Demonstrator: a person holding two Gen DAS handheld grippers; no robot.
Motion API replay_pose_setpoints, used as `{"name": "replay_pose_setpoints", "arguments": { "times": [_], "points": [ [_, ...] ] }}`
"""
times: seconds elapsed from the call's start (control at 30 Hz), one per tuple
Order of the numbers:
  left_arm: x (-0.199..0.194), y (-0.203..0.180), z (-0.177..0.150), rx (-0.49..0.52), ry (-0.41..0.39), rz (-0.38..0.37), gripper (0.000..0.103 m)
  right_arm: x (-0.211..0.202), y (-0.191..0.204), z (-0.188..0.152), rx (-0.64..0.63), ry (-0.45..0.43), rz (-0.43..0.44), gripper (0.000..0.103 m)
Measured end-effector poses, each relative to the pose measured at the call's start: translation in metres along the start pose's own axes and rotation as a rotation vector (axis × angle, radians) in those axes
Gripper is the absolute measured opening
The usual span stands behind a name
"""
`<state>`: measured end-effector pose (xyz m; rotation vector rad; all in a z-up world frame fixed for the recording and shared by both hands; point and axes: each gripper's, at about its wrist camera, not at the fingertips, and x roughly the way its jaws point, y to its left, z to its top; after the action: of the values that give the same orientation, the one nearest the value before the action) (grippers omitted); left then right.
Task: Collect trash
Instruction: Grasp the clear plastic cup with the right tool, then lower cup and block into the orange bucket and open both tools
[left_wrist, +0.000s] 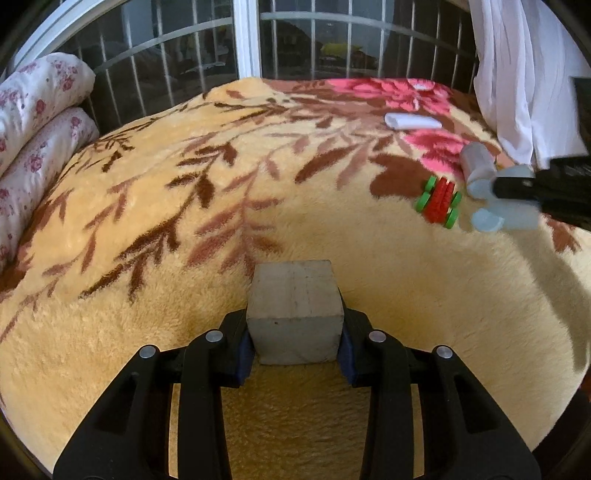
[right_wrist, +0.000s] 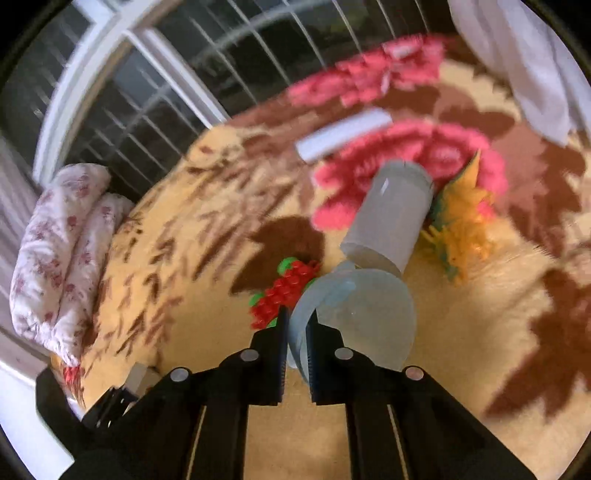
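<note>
My left gripper (left_wrist: 295, 326) is shut on a grey cube-shaped block (left_wrist: 293, 291), its blue pads pressing both side faces just above the blanket. My right gripper (right_wrist: 297, 319) is shut on the thin wall of a translucent bluish plastic cup (right_wrist: 365, 314), pinching its rim. In the left wrist view the right gripper (left_wrist: 504, 186) enters from the right with the cup (left_wrist: 493, 218). A second, greyish cup (right_wrist: 391, 210) lies on its side just beyond the held one. A red and green toy (right_wrist: 286, 291) lies to their left.
A plush floral blanket (left_wrist: 155, 229) covers the bed. A flat white box (left_wrist: 413, 120) lies farther back. A yellow-green toy dinosaur (right_wrist: 461, 225) sits right of the cups. Folded floral bedding (left_wrist: 33, 122) is at the left, a white curtain (left_wrist: 517, 74) at the right, a barred window (left_wrist: 177, 59) behind.
</note>
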<state>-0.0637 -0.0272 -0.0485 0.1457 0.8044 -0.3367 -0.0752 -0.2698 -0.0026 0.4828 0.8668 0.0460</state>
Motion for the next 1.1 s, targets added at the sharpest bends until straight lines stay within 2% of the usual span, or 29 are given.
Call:
{"name": "replay_pose_setpoints", "arguments": {
  "times": [0.07, 0.17, 0.27, 0.43, 0.53, 0.67, 0.8, 0.97, 1.1],
  "points": [
    [-0.011, -0.001, 0.000, -0.001, -0.023, 0.000, 0.035, -0.022, 0.003, -0.008, 0.000, -0.029, 0.045, 0.009],
    [-0.036, -0.001, -0.002, 0.001, -0.058, -0.042, 0.035, -0.066, 0.013, -0.029, -0.043, -0.087, 0.107, 0.009],
    [-0.067, -0.008, -0.013, 0.023, -0.084, -0.056, 0.035, -0.101, 0.020, -0.054, -0.091, -0.105, 0.152, 0.009],
    [-0.115, -0.021, -0.051, 0.072, -0.098, -0.072, 0.035, -0.141, 0.025, -0.119, -0.196, -0.083, 0.194, 0.009],
    [-0.133, -0.036, -0.087, 0.139, -0.072, -0.083, 0.035, -0.152, 0.025, -0.160, -0.234, -0.056, 0.205, 0.009],
    [-0.134, -0.049, -0.129, 0.178, -0.002, -0.102, 0.035, -0.150, 0.023, -0.213, -0.269, 0.000, 0.194, 0.009],
    [-0.122, -0.058, -0.170, 0.208, 0.084, -0.131, 0.035, -0.126, 0.009, -0.259, -0.218, 0.094, 0.197, 0.009],
    [-0.098, -0.057, -0.203, 0.235, 0.199, -0.122, 0.035, -0.095, -0.011, -0.283, -0.144, 0.175, 0.174, 0.009],
    [-0.079, -0.049, -0.214, 0.204, 0.285, -0.139, 0.035, -0.073, -0.027, -0.288, -0.093, 0.234, 0.152, 0.009]
  ]
}}
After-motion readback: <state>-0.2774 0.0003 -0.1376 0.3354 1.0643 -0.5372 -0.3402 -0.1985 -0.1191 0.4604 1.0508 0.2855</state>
